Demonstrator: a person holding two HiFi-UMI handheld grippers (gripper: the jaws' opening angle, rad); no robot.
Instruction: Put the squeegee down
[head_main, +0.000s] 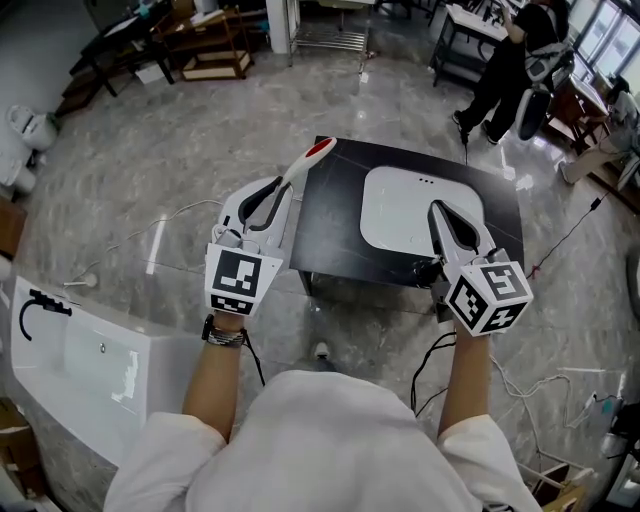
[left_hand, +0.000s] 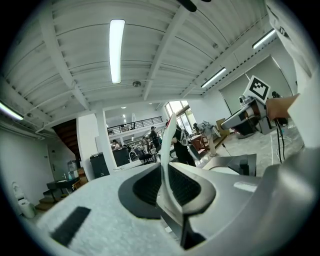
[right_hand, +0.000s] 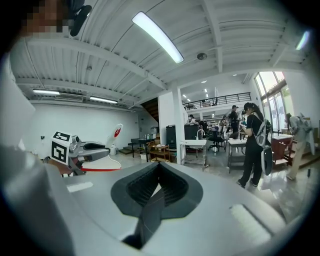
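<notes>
- A white tub-shaped fixture with a black tap (head_main: 85, 350) stands on the grey marbled floor (head_main: 180, 150) at the near left, well apart from the counter.
- The left gripper (head_main: 278, 192) hangs over the floor just beside the counter's left edge. Its jaws are clamped on the slim white squeegee with a red far end (head_main: 305, 164).
- The squeegee's long axis runs from the jaws away to the far right. Its red end sits above the counter's far-left corner, and a white blade with a red edge shows under the jaws.
- The black rectangular counter (head_main: 335, 245) has a bare dark strip along its left side and near edge.
- A white rounded shallow tray (head_main: 395, 215) fills the counter's middle and right.
- The right gripper (head_main: 438, 212) is above the tray's right part, its jaws closed together with nothing between them.
- A person in black (head_main: 510, 60) stands at the far right, well apart, with open floor all round the counter.
</notes>
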